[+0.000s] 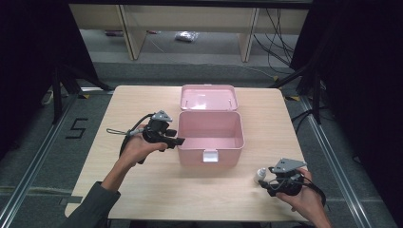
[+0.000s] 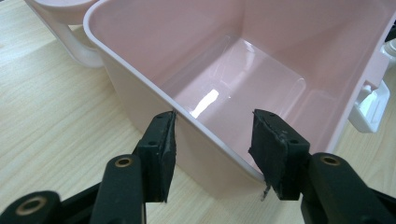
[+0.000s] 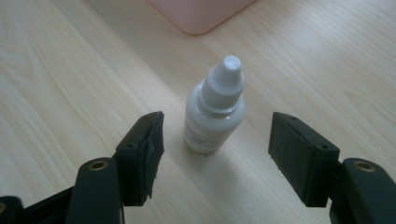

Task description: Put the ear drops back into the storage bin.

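Pink plastic box (image 1: pixel 210 131) sits mid-desk (image 1: pixel 142 199) in the high view, lid (image 1: pixel 208 97) swung back. Left tool (image 1: pixel 167 134) is beside its left wall; right tool (image 1: pixel 273 184) is by a small white bottle (image 1: pixel 259 176).

Left gripper view: released jaws at the box's rim (image 2: pixel 210 135).

Right gripper view: jaws spread, bottle (image 3: pixel 215 107) upright between them, untouched.

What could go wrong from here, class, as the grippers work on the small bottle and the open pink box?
The white bottle stands upright between the open right gripper; an uneven close might tip it over. The left gripper, open at the pink box wall, could push the empty box sideways.
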`<state>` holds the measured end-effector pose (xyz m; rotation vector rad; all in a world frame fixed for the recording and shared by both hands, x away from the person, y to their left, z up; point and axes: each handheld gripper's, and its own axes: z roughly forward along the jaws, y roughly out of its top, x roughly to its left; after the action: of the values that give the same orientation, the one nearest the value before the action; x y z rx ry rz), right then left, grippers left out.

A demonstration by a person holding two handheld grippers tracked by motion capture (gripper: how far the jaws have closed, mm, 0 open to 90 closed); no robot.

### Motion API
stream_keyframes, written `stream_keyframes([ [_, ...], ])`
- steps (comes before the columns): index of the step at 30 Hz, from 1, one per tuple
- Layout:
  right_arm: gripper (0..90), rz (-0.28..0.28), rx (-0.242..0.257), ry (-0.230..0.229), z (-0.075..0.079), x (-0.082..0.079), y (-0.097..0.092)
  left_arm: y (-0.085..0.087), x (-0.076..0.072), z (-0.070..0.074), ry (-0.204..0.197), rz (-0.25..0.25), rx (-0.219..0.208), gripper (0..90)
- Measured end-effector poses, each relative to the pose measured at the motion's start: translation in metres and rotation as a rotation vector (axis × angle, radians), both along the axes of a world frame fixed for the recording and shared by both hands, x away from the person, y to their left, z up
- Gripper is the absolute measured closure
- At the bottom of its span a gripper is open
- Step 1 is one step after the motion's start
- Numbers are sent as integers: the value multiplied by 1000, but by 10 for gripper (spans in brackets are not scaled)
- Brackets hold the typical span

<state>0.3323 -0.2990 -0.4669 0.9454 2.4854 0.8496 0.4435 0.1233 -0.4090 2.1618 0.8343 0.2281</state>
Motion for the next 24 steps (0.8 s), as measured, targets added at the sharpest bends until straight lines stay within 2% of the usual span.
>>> stream_keyframes([
  [1, 362, -4, -7, 24, 3, 0, 2, 0, 0, 0, 0, 1, 0, 497],
  [3, 362, 9, -20, 37, 5, 2, 5, 0, 0, 0, 2, -4, 0, 497],
  [6, 362, 28, -68, 64, 7, 7, 12, 0, 0, 0, 2, -4, 1, 497],
  [7, 361, 33, -78, 58, 8, 10, 14, 0, 0, 0, 2, -4, 0, 497],
  [8, 360, 38, -85, 84, 10, 11, 16, 0, 0, 0, 2, -4, 0, 497],
  [10, 360, 79, -133, 71, 13, 20, 20, -1, 0, 0, -4, -1, 7, 497],
  [11, 360, 79, -133, 71, 13, 20, 20, -1, 0, 0, -4, -1, 7, 496],
  [12, 360, 91, -166, 98, 17, 23, 21, -1, 0, 0, -5, 0, 7, 496],
  [13, 360, 91, -166, 98, 17, 23, 21, -1, 0, 0, -5, 0, 7, 496],
  [15, 361, 91, -180, 135, 20, 26, 24, -1, -1, 1, -6, 0, 8, 496],
  [20, 360, 155, -245, 163, 22, 38, 28, -1, -1, 1, -4, 0, 10, 495],
  [22, 361, 144, -249, 178, 23, 38, 29, -1, -1, 1, -5, -2, 11, 496],
  [23, 361, 165, -261, 160, 23, 40, 29, -1, -1, 1, -5, -4, 11, 496],
  [24, 361, 159, -271, 177, 25, 40, 31, -1, -1, 1, -4, -5, 14, 496],
])
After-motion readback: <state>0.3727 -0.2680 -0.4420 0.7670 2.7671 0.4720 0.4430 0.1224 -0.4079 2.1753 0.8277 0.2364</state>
